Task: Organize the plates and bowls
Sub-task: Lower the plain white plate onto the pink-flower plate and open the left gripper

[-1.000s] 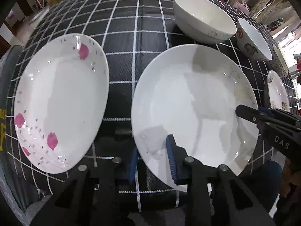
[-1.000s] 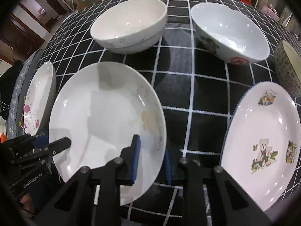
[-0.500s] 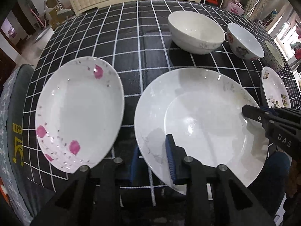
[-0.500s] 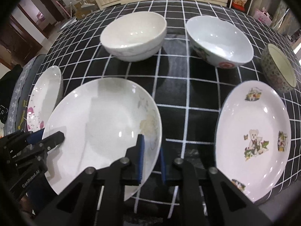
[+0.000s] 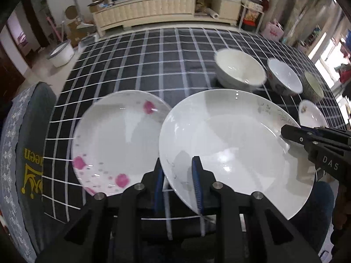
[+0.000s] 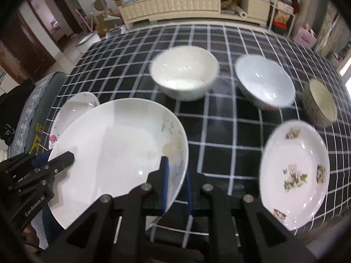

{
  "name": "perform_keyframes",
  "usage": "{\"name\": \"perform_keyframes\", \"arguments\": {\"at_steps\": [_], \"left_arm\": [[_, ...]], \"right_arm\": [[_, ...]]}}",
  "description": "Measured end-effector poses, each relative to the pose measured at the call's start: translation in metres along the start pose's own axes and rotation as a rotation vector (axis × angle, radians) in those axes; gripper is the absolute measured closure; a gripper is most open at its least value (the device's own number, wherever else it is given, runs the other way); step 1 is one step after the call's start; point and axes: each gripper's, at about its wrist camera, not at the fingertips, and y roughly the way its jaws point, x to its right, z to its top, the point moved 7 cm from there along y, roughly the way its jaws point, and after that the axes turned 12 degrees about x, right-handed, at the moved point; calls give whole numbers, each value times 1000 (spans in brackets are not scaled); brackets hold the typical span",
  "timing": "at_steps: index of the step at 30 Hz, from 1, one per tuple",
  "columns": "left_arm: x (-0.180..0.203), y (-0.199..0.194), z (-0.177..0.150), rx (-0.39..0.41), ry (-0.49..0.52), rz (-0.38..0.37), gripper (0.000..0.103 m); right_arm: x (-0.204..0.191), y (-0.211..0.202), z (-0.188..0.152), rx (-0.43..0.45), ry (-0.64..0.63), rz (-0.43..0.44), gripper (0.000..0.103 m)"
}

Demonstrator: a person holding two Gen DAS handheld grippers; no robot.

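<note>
A large white plate [image 5: 230, 140] [image 6: 118, 144] is held in the air above the checked table by both grippers. My left gripper [image 5: 177, 186] is shut on its near-left rim. My right gripper [image 6: 176, 182] is shut on its right rim, and shows in the left wrist view [image 5: 307, 140] too. A pink-flowered plate [image 5: 116, 140] lies on the table at the left, partly hidden behind the lifted plate in the right wrist view [image 6: 74, 109]. A bear-print plate [image 6: 294, 171] lies at the right.
A white bowl [image 6: 184, 74], a pale blue-white bowl [image 6: 265, 81] and a small patterned bowl [image 6: 320, 103] stand in a row behind the plates. A grey cushioned chair [image 5: 22, 144] is at the table's left edge. A cream cabinet [image 5: 164, 11] is beyond the table.
Both grippers have lifted the large white plate off the table and raised it. The view has risen and tilted up, so the room behind shows now.
</note>
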Motion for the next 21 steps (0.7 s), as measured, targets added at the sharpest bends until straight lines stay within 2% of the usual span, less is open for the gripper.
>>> {"name": "perform_keyframes", "arguments": {"at_steps": [10,21], "left_arm": [[-97,0,-2,8,-94,94,82],[-141,19,-19,-7,-167,115,84]], "right_arm": [[-81,48,19,-19,-69,103,86],[-122,82,17,-57,-115,129,86]]}}
